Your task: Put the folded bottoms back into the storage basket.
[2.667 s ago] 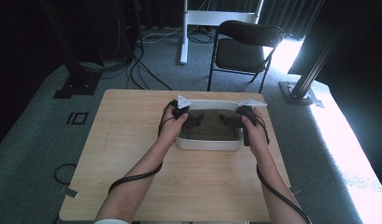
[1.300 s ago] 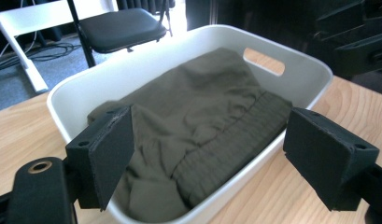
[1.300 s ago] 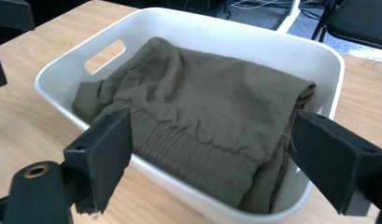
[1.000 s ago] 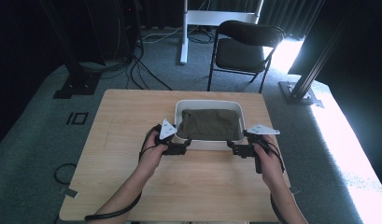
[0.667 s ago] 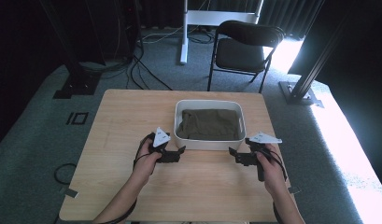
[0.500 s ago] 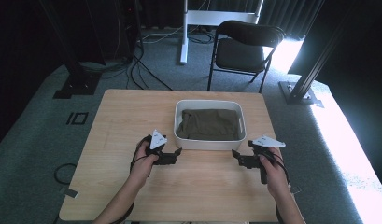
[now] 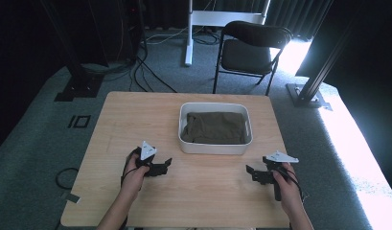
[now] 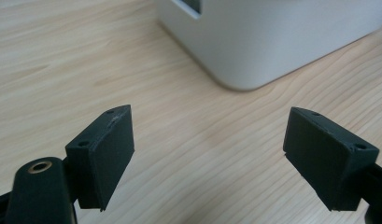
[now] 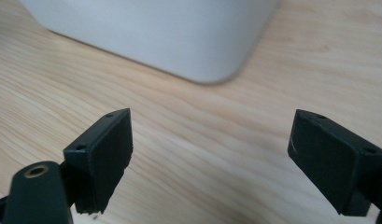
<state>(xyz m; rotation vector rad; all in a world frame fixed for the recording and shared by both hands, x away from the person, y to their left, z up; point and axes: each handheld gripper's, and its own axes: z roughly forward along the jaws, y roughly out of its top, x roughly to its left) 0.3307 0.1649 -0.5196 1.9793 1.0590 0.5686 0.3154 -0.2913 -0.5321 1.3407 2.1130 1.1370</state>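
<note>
Both grippers are lying low over the table [image 7: 117, 120] near its front edge, the left gripper [image 7: 167, 162] and right gripper [image 7: 249, 169] with jaws wide apart and empty, pointing inward. Just beyond, between them, the white tub [image 7: 215, 147] is holding the dark cloth [image 7: 213, 127], seemingly packed away.
</note>
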